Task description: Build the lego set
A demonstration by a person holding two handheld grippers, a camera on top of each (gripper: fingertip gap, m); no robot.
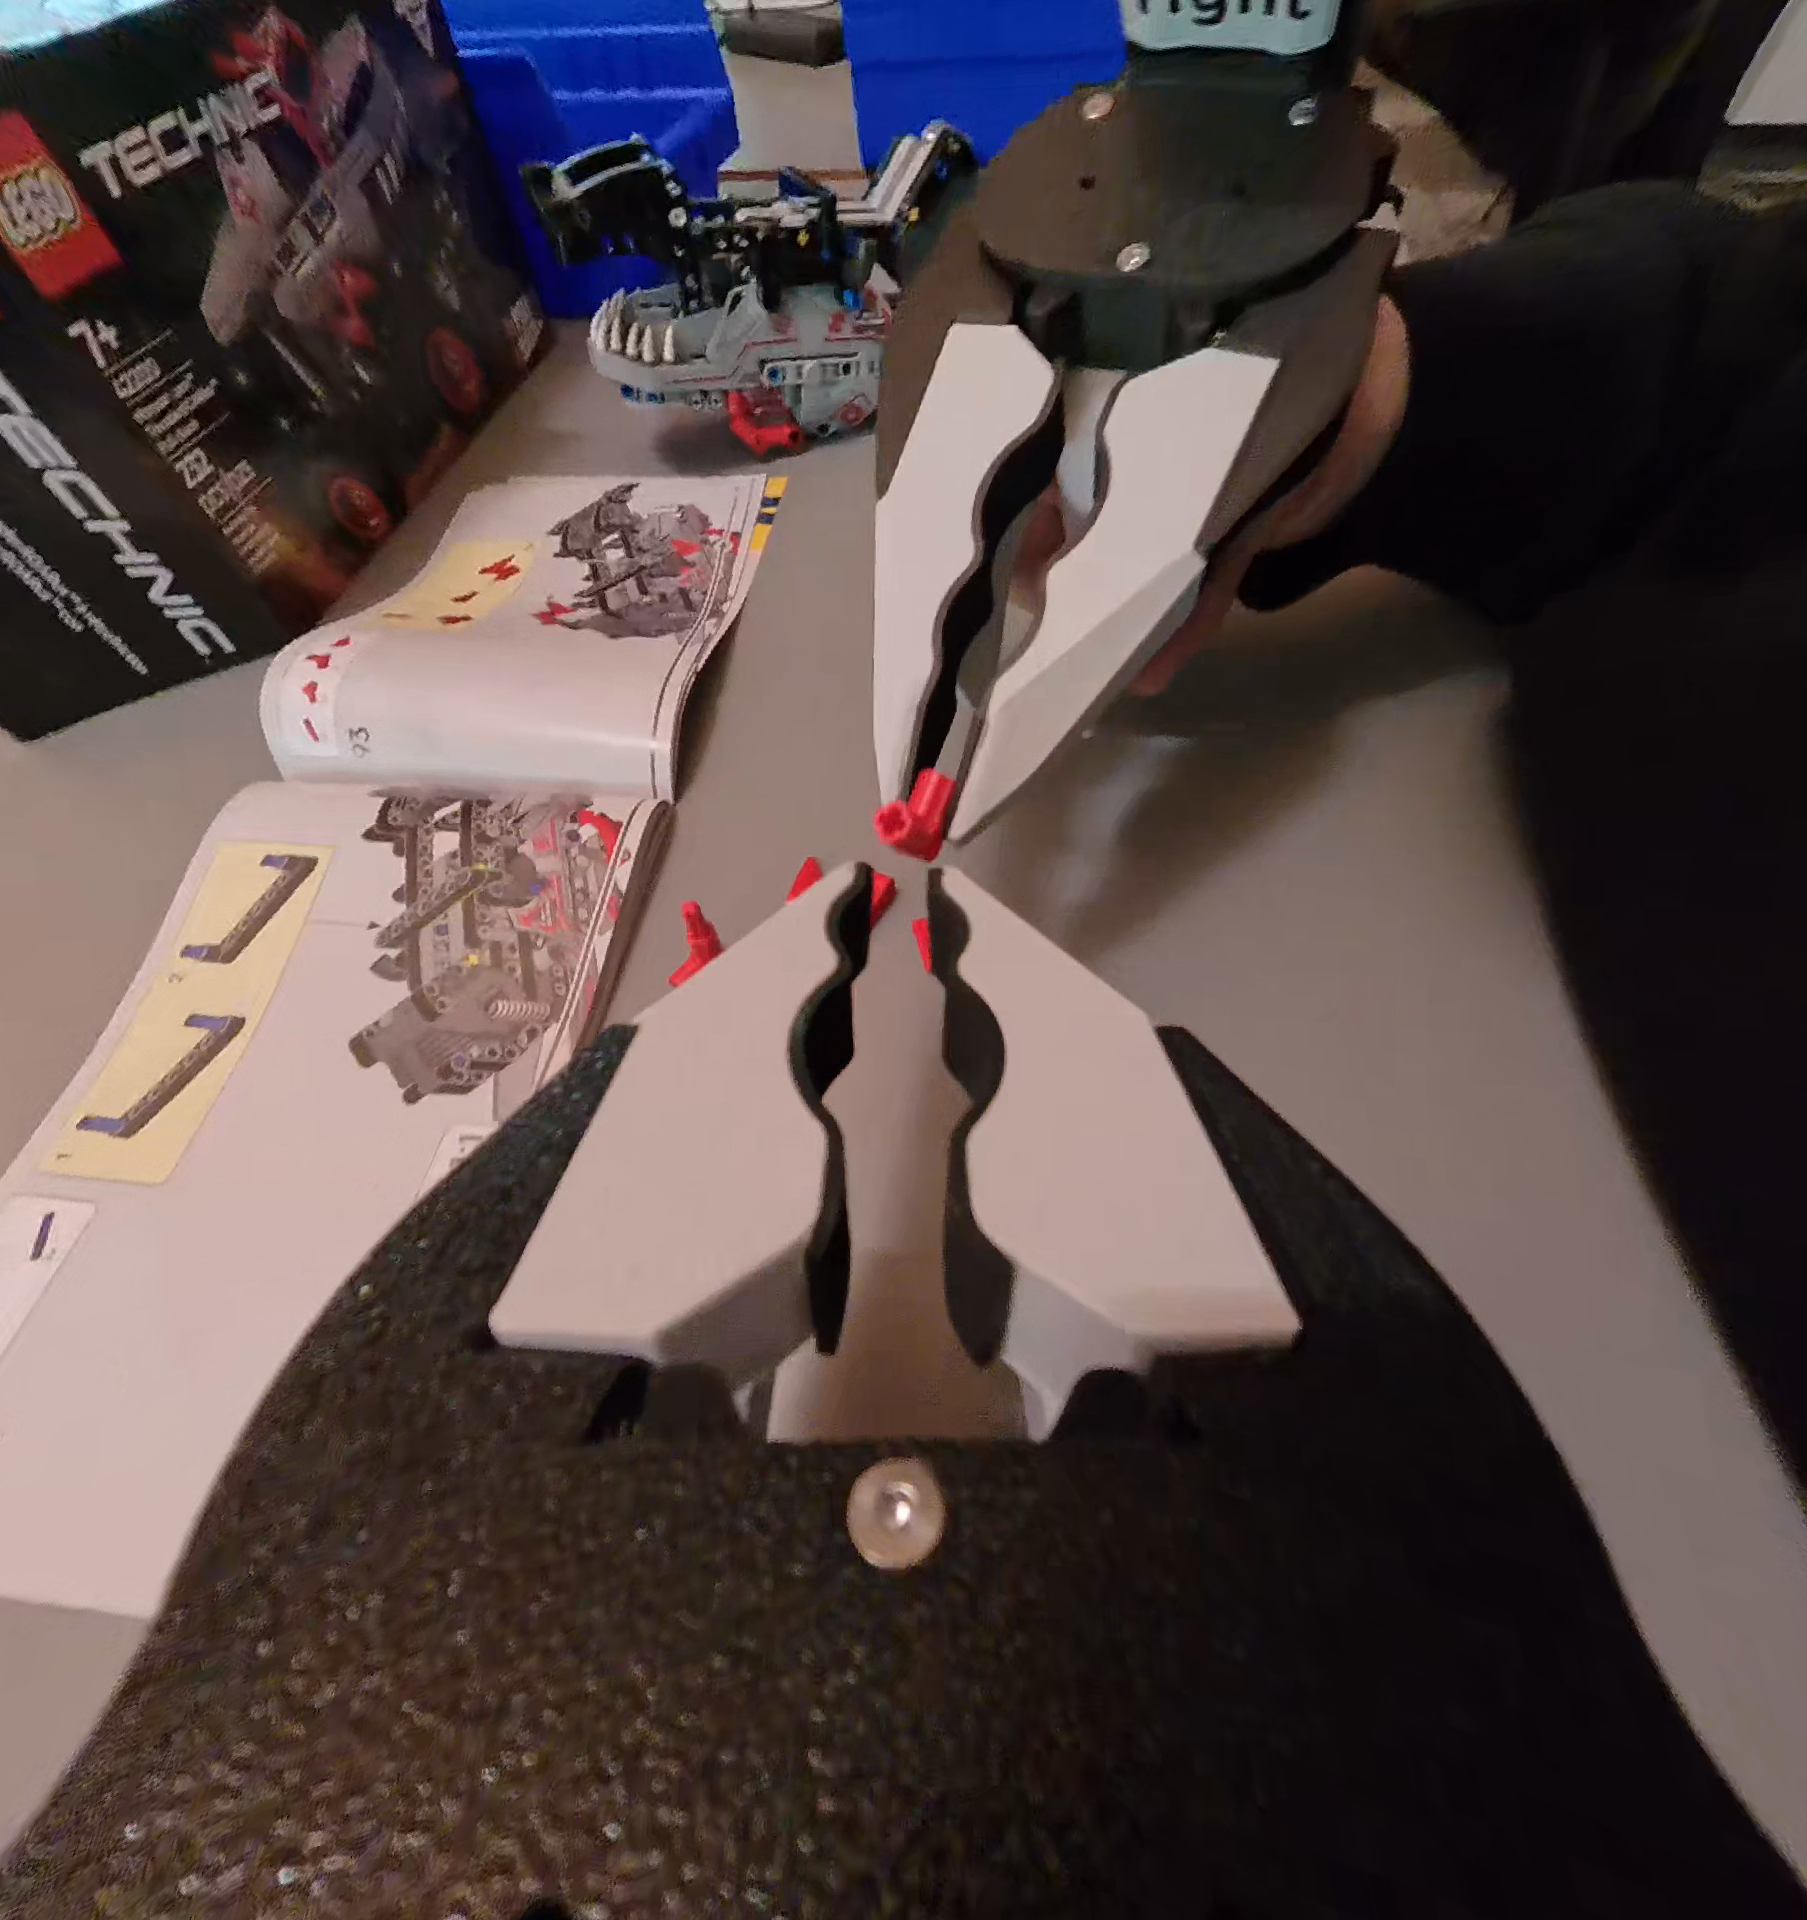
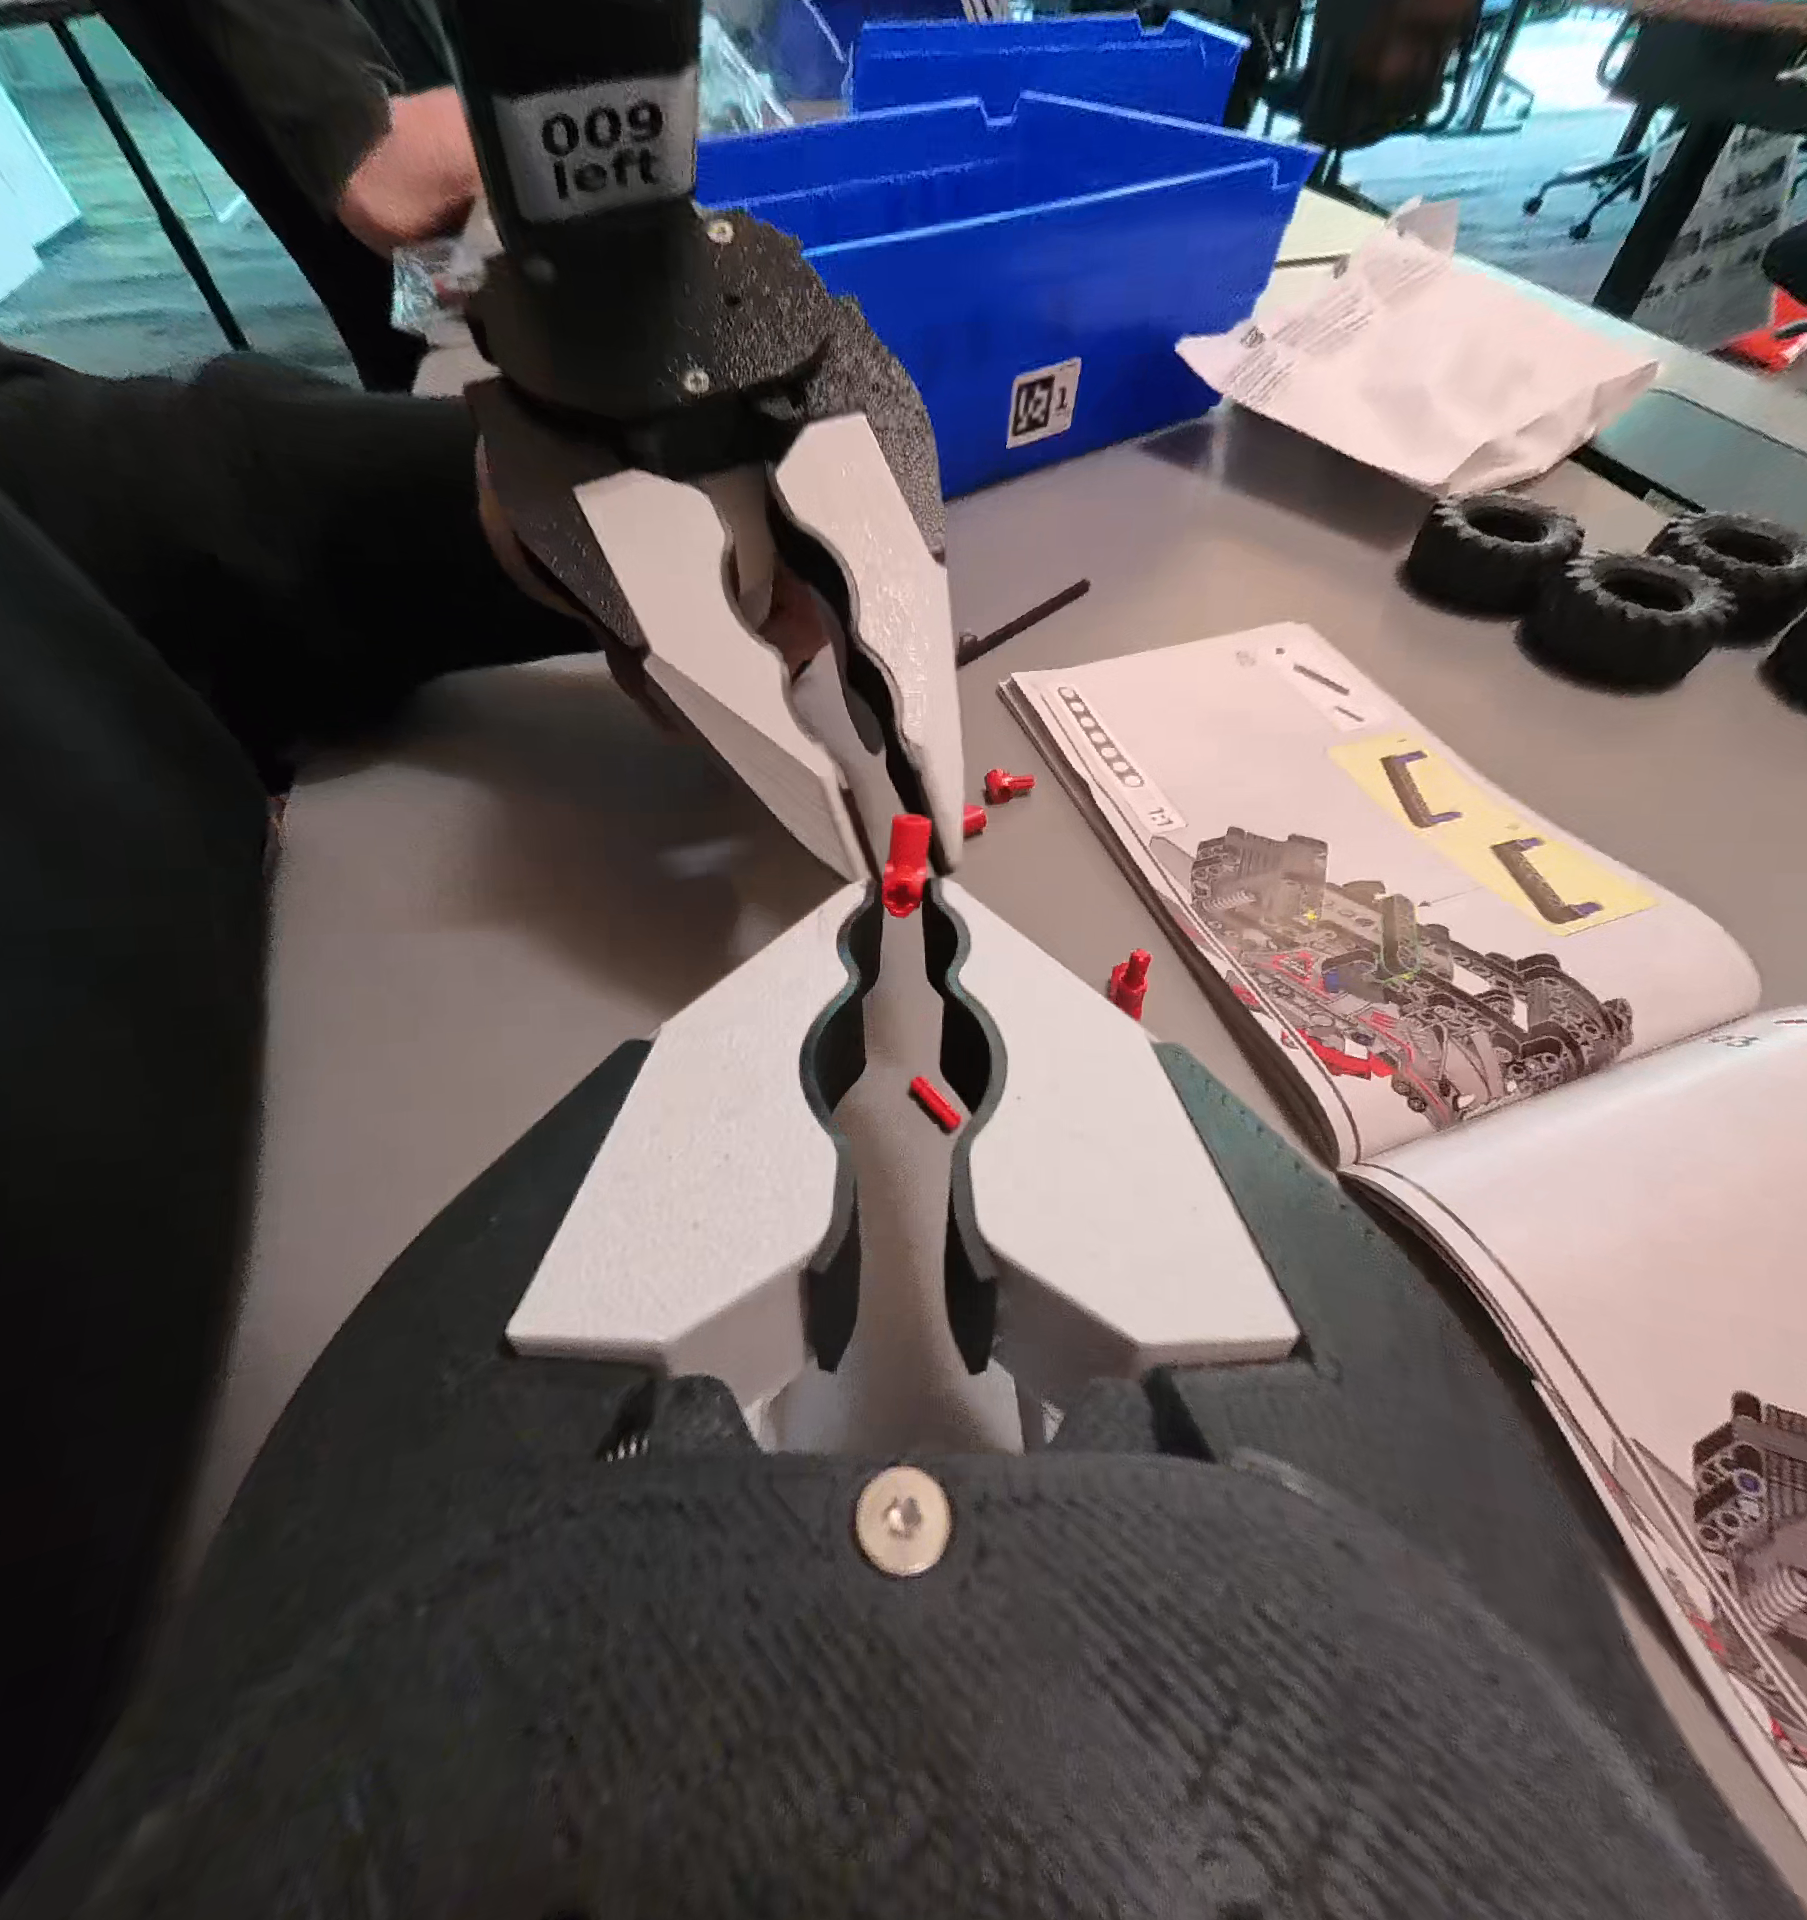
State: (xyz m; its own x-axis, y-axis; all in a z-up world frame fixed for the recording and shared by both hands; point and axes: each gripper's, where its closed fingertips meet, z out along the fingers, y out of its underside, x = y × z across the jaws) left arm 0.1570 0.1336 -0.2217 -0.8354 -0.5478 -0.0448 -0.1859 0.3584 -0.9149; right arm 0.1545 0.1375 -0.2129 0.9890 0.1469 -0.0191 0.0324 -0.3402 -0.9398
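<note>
My right gripper (image 2: 899,899) is shut on a small red connector (image 2: 904,868) and holds it just above the grey table. In the left wrist view the right gripper (image 1: 930,821) comes down from the top with the red connector (image 1: 914,821) at its tips. My left gripper (image 1: 899,878) is slightly open and empty, tip to tip with the right one, its tips just short of the connector. Several loose red pieces (image 1: 696,940) lie on the table around the tips. A red pin (image 2: 935,1101) lies between my right fingers.
An open instruction booklet (image 1: 442,831) lies left of the grippers, also in the right wrist view (image 2: 1398,883). A set box (image 1: 203,312) and the partly built model (image 1: 743,301) stand behind it. Blue bins (image 2: 1034,260), a white bag (image 2: 1418,353), black tyres (image 2: 1605,603) and a black axle (image 2: 1024,618) are farther off. Both grippers' tips are close together, under 4 cm apart. The partly built model (image 1: 743,301) is about 30 centimetres from both grippers' fingertips.
</note>
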